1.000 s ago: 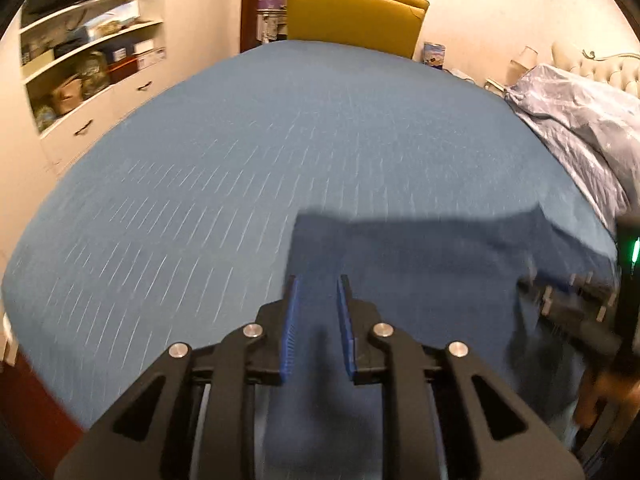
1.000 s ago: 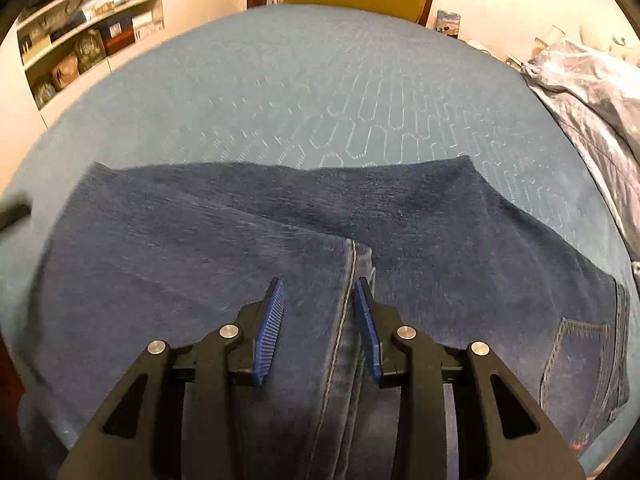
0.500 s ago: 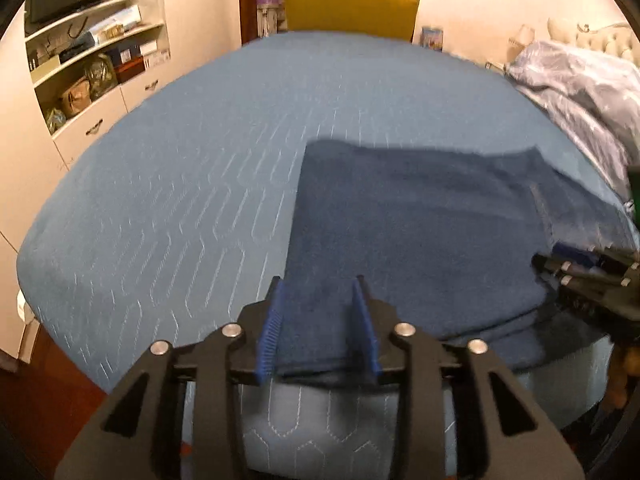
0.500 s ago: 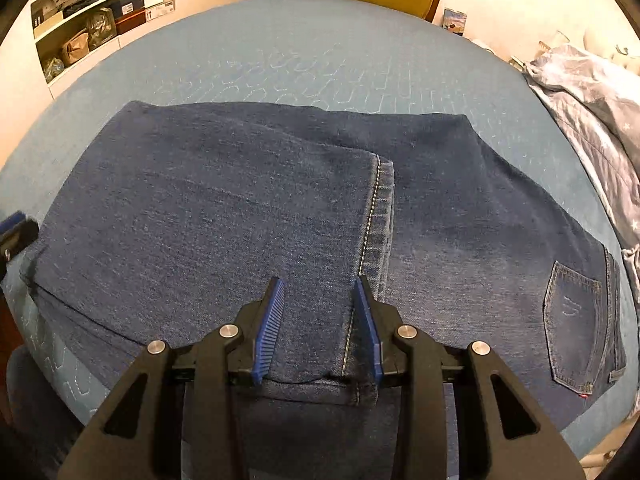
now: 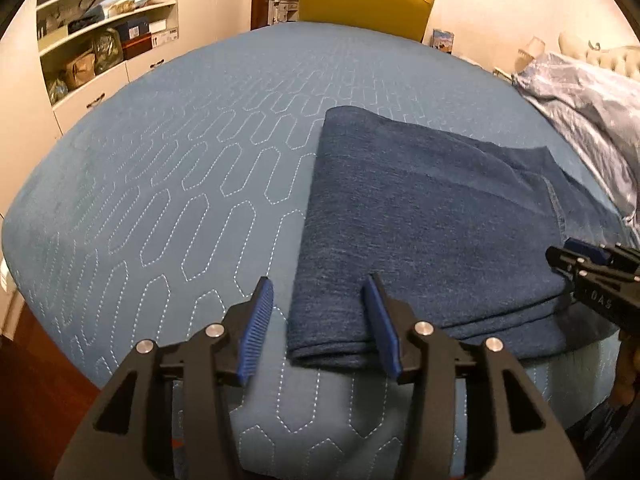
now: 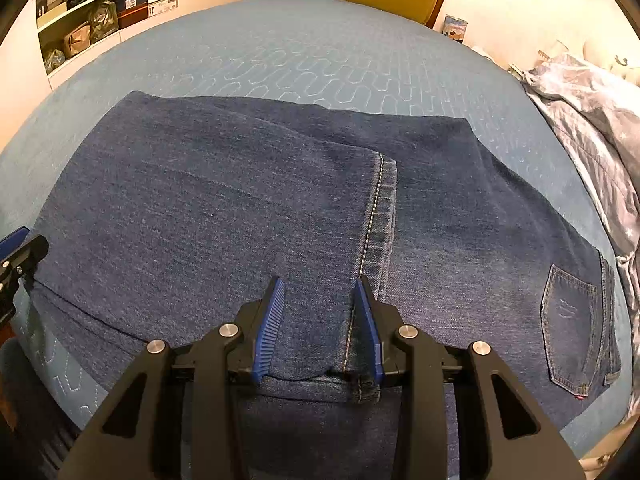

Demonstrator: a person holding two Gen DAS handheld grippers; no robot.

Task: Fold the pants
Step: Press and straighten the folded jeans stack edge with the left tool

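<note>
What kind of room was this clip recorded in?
Most likely a bedroom: the jeans lie on a wide bed with a quilted blue cover, a crumpled duvet sits by a tufted headboard, and built-in shelves line the wall.

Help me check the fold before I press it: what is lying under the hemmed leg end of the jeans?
The hemmed leg end lies on the jeans' upper part, whose back pocket shows farther right. Beneath is the blue quilted bedspread. Anything covered between the layers cannot be seen.
</note>
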